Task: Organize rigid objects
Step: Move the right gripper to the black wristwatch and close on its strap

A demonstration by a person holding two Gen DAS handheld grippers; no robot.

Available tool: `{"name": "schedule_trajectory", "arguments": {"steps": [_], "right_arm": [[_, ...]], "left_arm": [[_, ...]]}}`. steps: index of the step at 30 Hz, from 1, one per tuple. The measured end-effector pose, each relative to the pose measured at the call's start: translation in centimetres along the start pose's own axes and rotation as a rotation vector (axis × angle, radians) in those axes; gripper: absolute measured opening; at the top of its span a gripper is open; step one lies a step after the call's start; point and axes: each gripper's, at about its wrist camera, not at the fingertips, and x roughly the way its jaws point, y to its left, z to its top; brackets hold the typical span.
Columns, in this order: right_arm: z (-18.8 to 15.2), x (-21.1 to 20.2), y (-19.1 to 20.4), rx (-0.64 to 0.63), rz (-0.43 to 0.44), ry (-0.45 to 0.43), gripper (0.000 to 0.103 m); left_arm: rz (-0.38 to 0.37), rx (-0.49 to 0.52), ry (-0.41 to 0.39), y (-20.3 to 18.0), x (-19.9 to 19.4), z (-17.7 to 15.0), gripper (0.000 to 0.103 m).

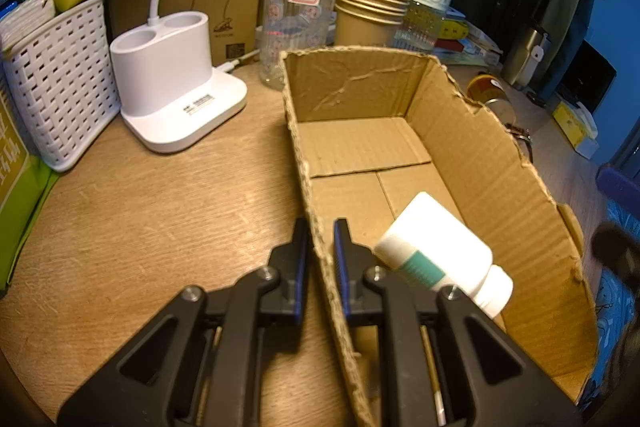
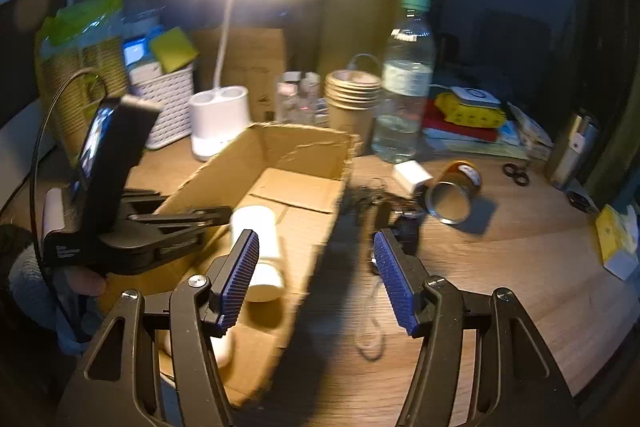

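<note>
- Our left tool (image 1: 320, 239) is clamped tight on the left wall of the cardboard box (image 1: 492, 163), one finger outside and one inside, pinning the box to the wooden bench (image 1: 160, 211).
- Our right tool (image 2: 314, 275) hangs over the box's right wall with nothing between its fingers; they stand wide apart, blue pads facing each other.
- A white bottle (image 1: 440, 251) already lies on its side on the box floor, at the near end, cap towards us and base towards the far wall, just right of the left tool's inner finger.
- Outside the box, to the right tool's front and right, a tin can (image 2: 454, 193) lies on its side on the bench, open mouth towards us and to the left. A small white block (image 2: 412, 177) sits just beside it, and dark, blurred clutter we cannot identify lies between tool and can.
- We judge the can or the block the likely next pick. Both are on the right tool's side, well apart from the left one.
- The can's long axis runs away from us and rightwards, so we judge a grip across its body suits best.
</note>
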Motion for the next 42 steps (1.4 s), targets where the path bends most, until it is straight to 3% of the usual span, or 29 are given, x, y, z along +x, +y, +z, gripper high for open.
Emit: {"name": "schedule_trajectory", "arguments": {"steps": [9,20,42], "right_arm": [[-0.5,-0.3,-3.7,0.07,-0.054,-0.017,0.063],[-2.1,3.4,-6.6,0.103,-0.082,0.051,0.063],[-1.6,9.7,-6.9,0.055,-0.033,0.18,0.063]], "left_arm": [[-0.001,0.0,0.0,0.0,0.0,0.1,0.013],[-0.001,-0.001,0.0,0.0,0.0,0.1,0.013],[-0.002,-0.001,-0.001,0.0,0.0,0.1,0.013]]}}
